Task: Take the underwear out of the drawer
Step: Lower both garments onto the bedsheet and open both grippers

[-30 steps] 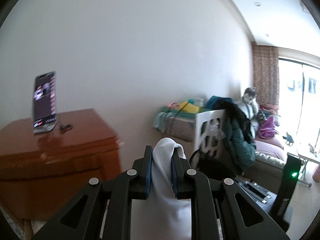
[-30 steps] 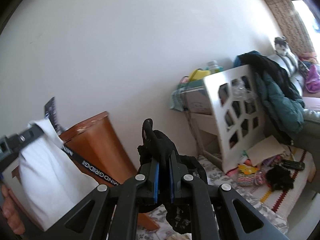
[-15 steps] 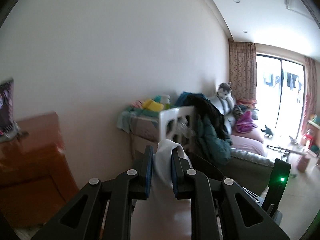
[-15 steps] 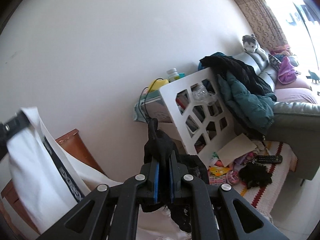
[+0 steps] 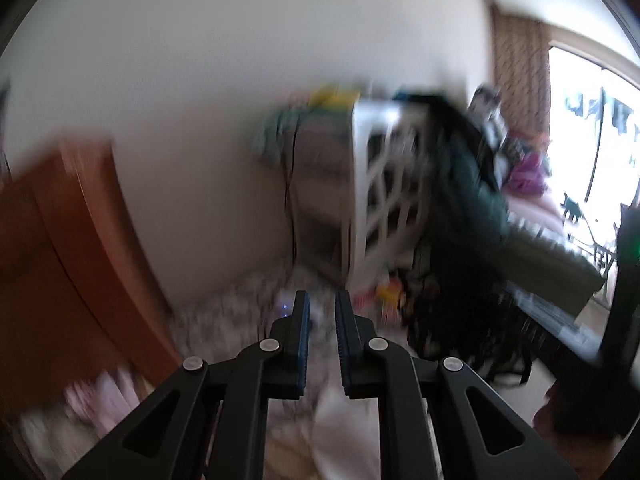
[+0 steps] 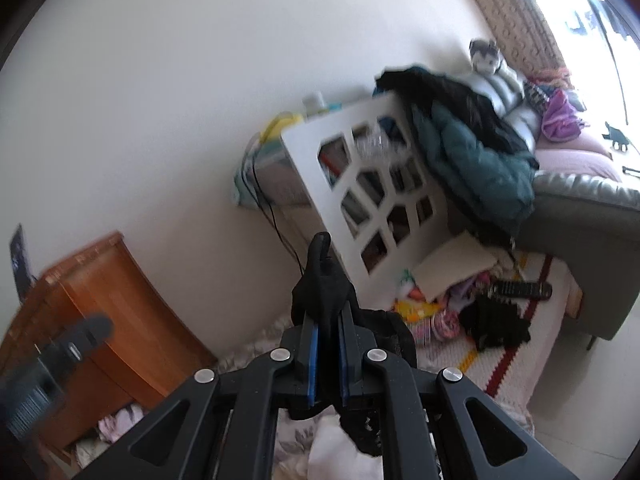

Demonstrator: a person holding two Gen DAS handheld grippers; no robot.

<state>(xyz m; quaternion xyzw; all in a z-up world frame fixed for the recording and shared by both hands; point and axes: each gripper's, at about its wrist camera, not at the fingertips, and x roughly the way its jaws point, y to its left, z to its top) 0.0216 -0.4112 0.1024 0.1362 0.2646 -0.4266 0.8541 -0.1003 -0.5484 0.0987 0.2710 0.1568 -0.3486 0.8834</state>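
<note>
My left gripper [image 5: 322, 300] stands open by a narrow gap with nothing between its fingers. Below it the white underwear [image 5: 344, 420] lies on the floral bedding [image 5: 224, 320]; this view is heavily blurred. My right gripper [image 6: 329, 310] is shut on black underwear [image 6: 320, 280], which sticks up past the fingertips and hangs down beneath them. In the right wrist view the white underwear [image 6: 332, 452] lies at the bottom edge, and the left gripper [image 6: 72, 348] shows as a dark blur at the left. The brown wooden cabinet [image 6: 120, 304] stands at the left; its drawer is hidden.
A white lattice panel [image 6: 372, 184] leans by the wall, with dark jackets [image 6: 472, 144] draped over it. A grey sofa [image 6: 580, 200] is at the right. A striped rug [image 6: 520, 360] holds a remote [image 6: 520, 290] and scattered clothes. A phone [image 6: 18, 256] stands on the cabinet.
The left gripper has let go of the white underwear, which now lies on the bedding, and has swung downward. The right gripper still holds the black underwear and has tilted down.
</note>
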